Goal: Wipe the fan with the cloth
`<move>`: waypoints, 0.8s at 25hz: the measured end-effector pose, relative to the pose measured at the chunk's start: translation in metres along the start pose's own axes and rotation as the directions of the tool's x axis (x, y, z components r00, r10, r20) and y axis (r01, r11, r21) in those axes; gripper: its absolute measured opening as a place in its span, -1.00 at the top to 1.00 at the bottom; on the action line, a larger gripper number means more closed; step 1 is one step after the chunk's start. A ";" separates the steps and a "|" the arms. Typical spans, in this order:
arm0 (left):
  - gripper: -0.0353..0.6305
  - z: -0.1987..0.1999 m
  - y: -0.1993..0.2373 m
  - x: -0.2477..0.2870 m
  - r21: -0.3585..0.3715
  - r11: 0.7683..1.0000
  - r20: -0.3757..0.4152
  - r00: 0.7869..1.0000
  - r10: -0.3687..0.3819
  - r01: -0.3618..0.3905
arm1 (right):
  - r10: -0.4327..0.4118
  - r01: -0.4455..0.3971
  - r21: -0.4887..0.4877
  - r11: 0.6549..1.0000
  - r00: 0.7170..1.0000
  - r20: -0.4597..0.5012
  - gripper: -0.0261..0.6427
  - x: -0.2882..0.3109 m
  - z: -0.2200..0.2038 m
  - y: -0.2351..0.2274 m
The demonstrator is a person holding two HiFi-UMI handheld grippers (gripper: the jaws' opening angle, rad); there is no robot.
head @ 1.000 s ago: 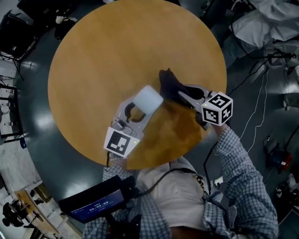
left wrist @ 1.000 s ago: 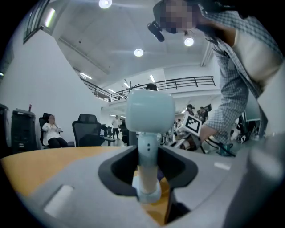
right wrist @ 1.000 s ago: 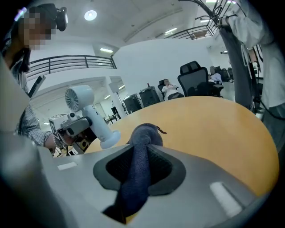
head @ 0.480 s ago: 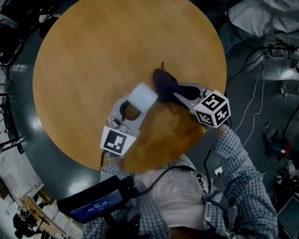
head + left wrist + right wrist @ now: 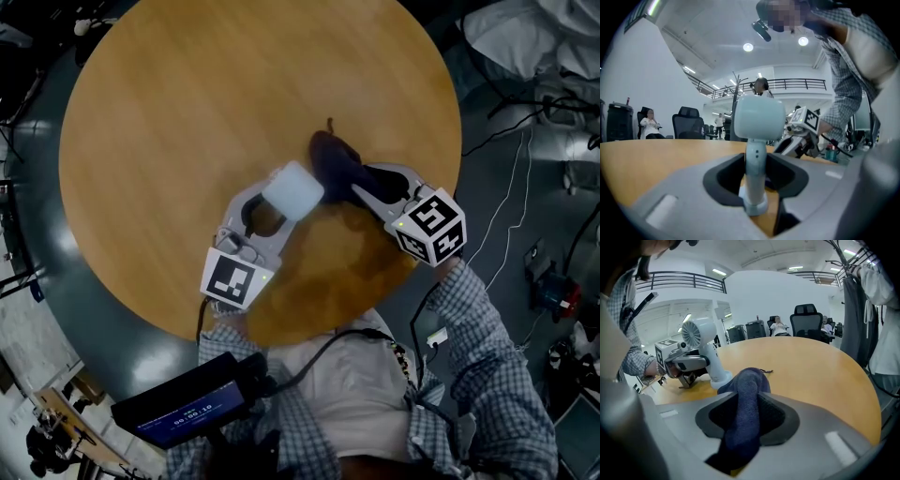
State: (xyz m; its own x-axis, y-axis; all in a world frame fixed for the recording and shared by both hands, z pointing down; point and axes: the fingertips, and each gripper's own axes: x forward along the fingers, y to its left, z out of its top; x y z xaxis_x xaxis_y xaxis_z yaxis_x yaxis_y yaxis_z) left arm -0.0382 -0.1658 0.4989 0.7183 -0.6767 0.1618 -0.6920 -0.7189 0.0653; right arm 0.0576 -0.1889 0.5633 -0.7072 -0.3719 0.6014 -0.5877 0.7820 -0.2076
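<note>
Fan [image 5: 293, 190] and cloth [image 5: 330, 159] are brought lower onto table [image 5: 187, 112] than before. Left gripper [image 5: 754, 180] is clamped on fan stem; right gripper [image 5: 740, 423] jaws have just been opening, cloth pinched between them.

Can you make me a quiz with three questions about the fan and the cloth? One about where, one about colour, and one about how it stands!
1. Where is the fan?
A on the floor
B on the table
C on a chair

2. What colour is the cloth?
A dark blue
B yellow
C pink

3. How does the fan stand?
A lying flat
B upside down
C upright

Answers:
1 B: its foot rests on the wood in the left gripper view.
2 A: it looks dark blue in the right gripper view.
3 C: its stem points up, with the head on top.
</note>
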 end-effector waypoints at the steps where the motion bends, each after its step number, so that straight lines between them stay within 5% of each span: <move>1: 0.47 -0.001 -0.001 0.000 -0.005 1.000 0.001 1.000 -0.001 0.001 | 0.002 -0.002 0.002 1.000 1.000 0.002 0.51 0.000 -0.001 0.001; 9: 0.31 -0.005 -0.006 0.000 -0.043 0.999 -0.015 1.000 -0.006 0.005 | 0.013 -0.015 0.048 0.999 0.998 0.057 0.18 -0.010 -0.004 -0.001; 16: 0.31 -0.015 0.001 -0.025 -0.036 0.999 -0.066 0.997 0.028 -0.030 | -0.039 0.030 0.079 0.996 0.992 0.118 0.18 -0.022 0.008 -0.006; 20: 0.38 -0.009 0.002 -0.040 -0.031 0.998 -0.090 0.995 0.050 -0.053 | -0.057 0.048 0.067 0.997 0.988 0.141 0.36 -0.032 0.018 -0.003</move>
State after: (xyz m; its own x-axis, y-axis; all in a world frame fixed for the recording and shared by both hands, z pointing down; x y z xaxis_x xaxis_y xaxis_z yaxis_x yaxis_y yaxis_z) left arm -0.0691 -0.1389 0.5013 0.6735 -0.6945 0.2530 -0.7308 -0.6770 0.0871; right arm 0.0753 -0.1885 0.5306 -0.7209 -0.4822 0.4978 -0.6457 0.7282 -0.2297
